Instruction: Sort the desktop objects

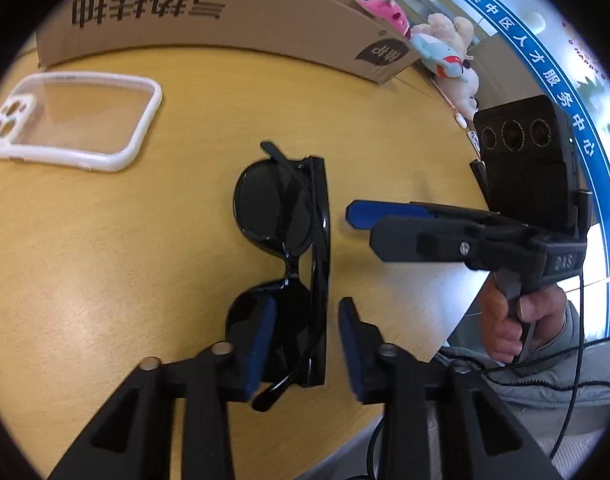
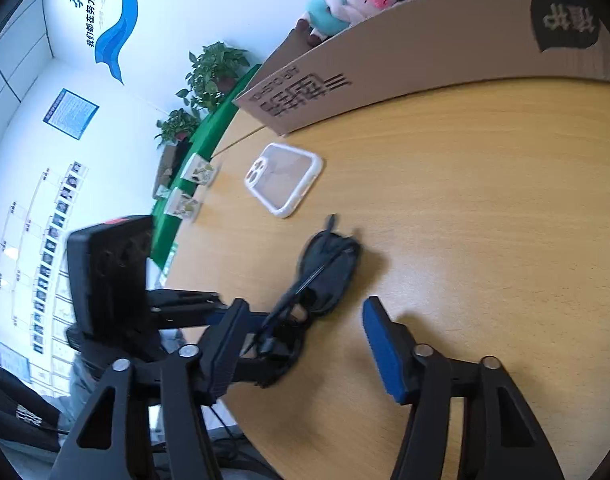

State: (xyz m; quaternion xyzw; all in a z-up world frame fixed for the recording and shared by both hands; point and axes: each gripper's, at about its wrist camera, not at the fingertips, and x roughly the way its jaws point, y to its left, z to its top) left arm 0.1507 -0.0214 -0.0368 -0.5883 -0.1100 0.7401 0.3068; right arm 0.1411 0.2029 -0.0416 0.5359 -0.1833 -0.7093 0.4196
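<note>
The left gripper [image 1: 301,344] reaches low over the yellow wooden desk [image 1: 105,264], its jaws apart and straddling the near end of a pair of black sunglasses [image 1: 289,240]. The blue pad on one side overlaps the near lens and the other pad stands just clear of the folded temple; whether either pad touches the frame cannot be told. The sunglasses lie folded on the desk, running from the centre of the left wrist view down toward 6 o'clock.

The right gripper [image 1: 365,224] comes in from 3 o'clock in that view, level with the desk, a bare hand [image 1: 517,320] wrapped round its grip at 4 o'clock. Its jaws are open, their tips just beside the far lens and not touching it. A black camera block rides on top of it. In the right wrist view the sunglasses [image 2: 325,276] sit between its spread jaws, toward 7 o'clock, with the left gripper [image 2: 225,320] entering from 8 o'clock.

A clear phone case [image 1: 73,120] with a white rim lies flat at 10 o'clock, well apart from the sunglasses. A cardboard box [image 1: 209,12] stands along the far desk edge at 12 o'clock, printed upside down with "AIR CUSHION" and large Chinese characters. Plush toys [image 1: 445,52] sit beyond it at 1 o'clock. A blue band on the wall [image 1: 545,80] carries white Chinese lettering.
</note>
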